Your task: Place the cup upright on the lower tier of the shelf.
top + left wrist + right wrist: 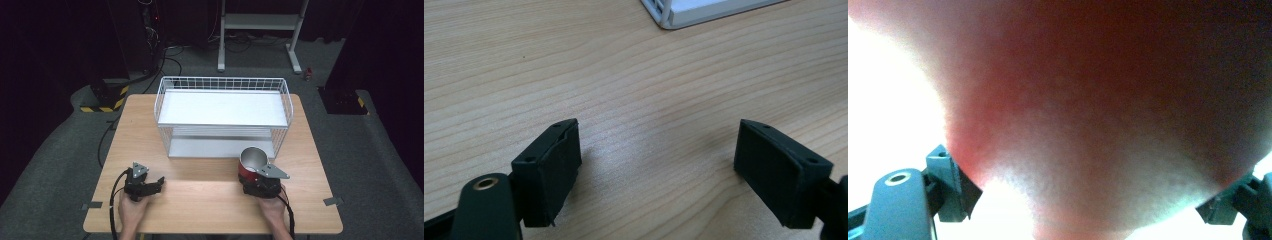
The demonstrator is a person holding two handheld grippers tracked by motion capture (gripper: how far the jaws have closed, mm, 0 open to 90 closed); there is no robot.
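Right now your desk [210,192] carries a white wire rack [223,115] at the back, and the red cup [251,165] with its shiny metal inside stands upright just in front of the rack's right end. Your right gripper [256,181] is clamped around its lower wall; it is probably light, rigid and smooth, so squeeze squarely on the sides. Your left gripper [656,170] rests open, with nothing between its jaws.

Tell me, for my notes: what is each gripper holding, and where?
Right gripper: the red cup, jaws clamped across its body. Left gripper: nothing, jaws open.
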